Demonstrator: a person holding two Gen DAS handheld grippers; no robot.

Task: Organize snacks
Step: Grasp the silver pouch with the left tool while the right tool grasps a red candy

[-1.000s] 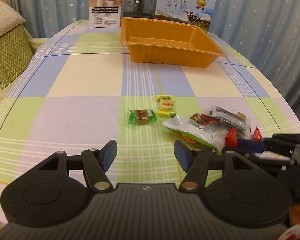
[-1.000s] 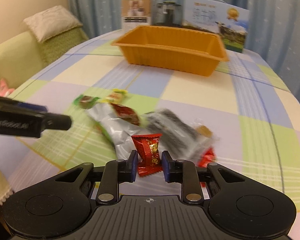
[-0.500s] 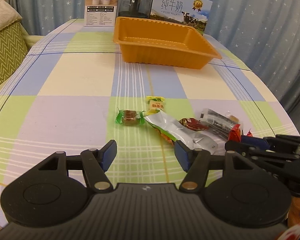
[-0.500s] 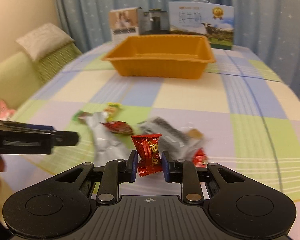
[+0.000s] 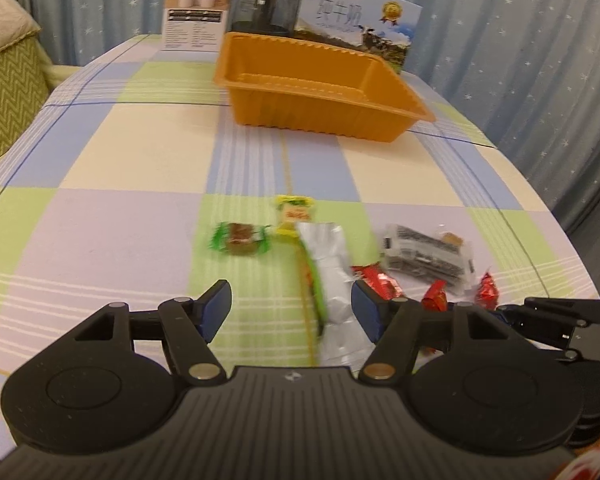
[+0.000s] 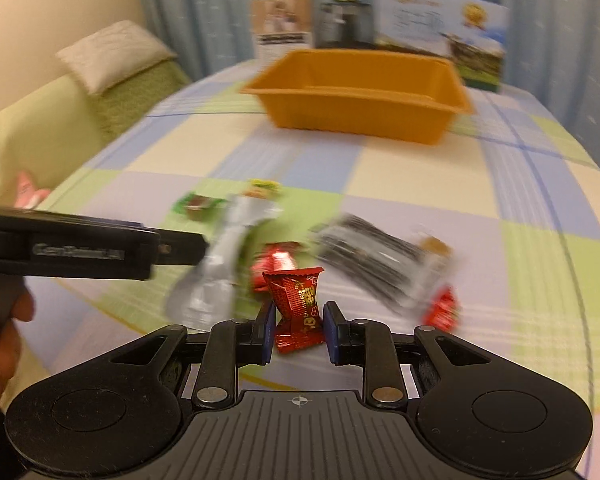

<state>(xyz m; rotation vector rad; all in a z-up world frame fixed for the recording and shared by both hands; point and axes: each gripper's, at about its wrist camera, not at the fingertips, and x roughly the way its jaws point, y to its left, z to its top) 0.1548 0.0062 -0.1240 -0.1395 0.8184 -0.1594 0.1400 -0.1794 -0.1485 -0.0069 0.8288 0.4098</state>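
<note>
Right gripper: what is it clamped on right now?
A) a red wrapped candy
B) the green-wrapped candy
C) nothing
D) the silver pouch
A: in the right wrist view the right gripper has its pads closed on both sides of the red wrapped candy, which is raised above the other snacks.

Left gripper (image 5: 291, 310) opening, right gripper (image 6: 299, 332) clamped.
</note>
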